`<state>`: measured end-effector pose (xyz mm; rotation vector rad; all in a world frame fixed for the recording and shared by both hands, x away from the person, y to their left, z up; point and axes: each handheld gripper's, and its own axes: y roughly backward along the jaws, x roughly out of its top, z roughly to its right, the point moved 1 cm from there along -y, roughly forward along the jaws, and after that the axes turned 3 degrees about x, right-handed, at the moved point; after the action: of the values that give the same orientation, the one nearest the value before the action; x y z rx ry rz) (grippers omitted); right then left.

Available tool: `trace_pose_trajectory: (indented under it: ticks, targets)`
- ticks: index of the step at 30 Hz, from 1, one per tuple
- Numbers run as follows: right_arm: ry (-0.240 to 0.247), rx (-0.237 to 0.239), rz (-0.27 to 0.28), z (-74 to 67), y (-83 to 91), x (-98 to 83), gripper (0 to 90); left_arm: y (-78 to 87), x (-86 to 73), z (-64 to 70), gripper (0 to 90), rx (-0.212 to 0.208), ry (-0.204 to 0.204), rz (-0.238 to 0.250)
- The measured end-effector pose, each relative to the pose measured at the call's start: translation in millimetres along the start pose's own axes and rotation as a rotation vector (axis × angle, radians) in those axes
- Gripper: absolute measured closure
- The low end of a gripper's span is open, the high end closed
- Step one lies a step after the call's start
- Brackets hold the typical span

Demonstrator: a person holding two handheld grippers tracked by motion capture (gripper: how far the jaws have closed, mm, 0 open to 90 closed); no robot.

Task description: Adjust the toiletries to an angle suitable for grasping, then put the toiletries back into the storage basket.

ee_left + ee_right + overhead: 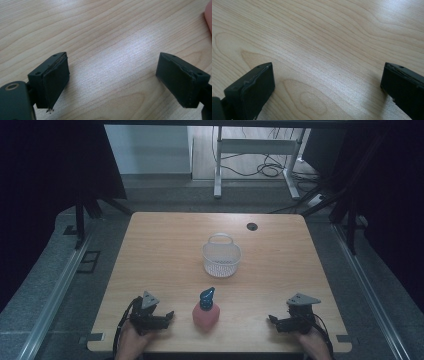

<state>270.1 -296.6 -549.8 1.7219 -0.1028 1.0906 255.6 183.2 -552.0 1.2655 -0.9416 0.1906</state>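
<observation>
A pink bottle with a blue spray top [206, 310] stands near the front edge of the wooden table [165, 250], between the two hands. Beyond it, at the table's middle, sits a white mesh basket [221, 256] with a handle; nothing shows inside it. My left gripper [167, 316] rests on the table left of the bottle, jaws wide apart with bare wood between them [112, 72]; the bottle's pink edge [208, 17] shows at the right border of the left gripper view. My right gripper [272, 321] lies right of the bottle, open over bare wood [328, 82].
A dark round cable hole [252, 226] sits near the table's far edge. Behind the table stand a white desk frame [257, 150] and loose cables [270, 169] on the floor. Dark curtains flank both sides.
</observation>
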Motion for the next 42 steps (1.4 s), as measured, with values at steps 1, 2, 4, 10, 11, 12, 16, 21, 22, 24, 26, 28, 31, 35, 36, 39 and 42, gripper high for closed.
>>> trace_pose_trajectory:
  ticks: [1, 2, 4, 10, 11, 12, 16, 21, 22, 24, 26, 28, 31, 35, 36, 39, 42]
  targets:
    - [-0.001, 0.002, 0.001, 0.1, 0.1, -0.1, 0.0, 0.0, 0.0, 0.0, 11.3, 0.0, 0.0, 0.0]
    - [0.0, 0.001, 0.001, 0.1, 0.1, -0.1, 0.0, 0.0, 0.1, 0.0, 11.3, 0.0, 0.0, 0.0]
    - [-0.001, 0.001, 0.001, 0.1, 0.1, -0.1, 0.0, -0.1, 0.1, 0.0, 11.3, 0.0, 0.0, 0.0]
    - [0.0, 0.002, 0.001, 0.1, 0.1, -0.1, 0.0, -0.4, 0.4, -0.1, 11.3, -0.001, 0.0, 0.001]
    - [-0.001, 0.001, 0.001, 0.1, 0.1, -0.1, 0.0, -0.4, 0.4, -0.1, 11.2, -0.001, 0.0, 0.0]
    - [-0.001, 0.001, 0.001, 0.1, 0.1, -0.1, 0.0, -0.4, 0.4, -0.1, 11.3, -0.001, 0.0, 0.0]
    - [0.0, 0.002, 0.001, 0.1, 0.1, -0.1, 0.0, -0.5, 0.4, -0.1, 11.3, -0.001, 0.0, 0.0]
    - [-0.002, 0.0, -0.001, -0.2, 0.2, 0.1, 0.0, -0.5, 0.5, -0.1, 11.2, -0.001, 0.0, 0.001]
    - [-0.003, 0.0, -0.001, -0.3, 0.2, 0.1, 0.0, -0.5, 0.5, -0.1, 11.3, -0.001, 0.0, 0.001]
    - [-0.004, 0.0, -0.002, -0.4, 0.3, 0.1, 0.0, -0.5, 0.5, -0.1, 11.2, -0.001, 0.0, 0.001]
    - [-0.003, 0.002, -0.004, -0.5, 0.6, 0.2, 0.0, -0.5, 0.5, -0.1, 11.3, -0.001, 0.0, 0.001]
    - [-0.001, 0.006, -0.006, -0.7, 0.9, 0.4, 0.0, -0.5, 0.5, -0.1, 11.3, -0.001, 0.0, 0.001]
    - [0.005, 0.014, -0.007, -1.6, 1.5, 0.9, 0.0, -0.5, 0.5, -0.1, 11.2, -0.001, 0.0, 0.001]
    - [0.018, 0.012, -0.004, -3.2, 2.6, 1.8, 0.0, -0.5, 0.5, -0.1, 11.3, -0.001, 0.0, 0.001]
    - [0.019, 0.014, -0.002, -3.8, 3.3, 2.1, 0.0, -0.5, 0.5, -0.1, 11.2, -0.001, 0.0, 0.001]
    - [0.028, 0.018, 0.007, -4.9, 4.6, 2.9, 0.0, -0.5, 0.5, -0.1, 11.3, -0.001, 0.0, 0.001]
    - [0.035, 0.022, 0.006, -6.5, 5.4, 3.4, 0.0, -0.5, 0.5, -0.1, 11.3, -0.001, 0.0, 0.001]
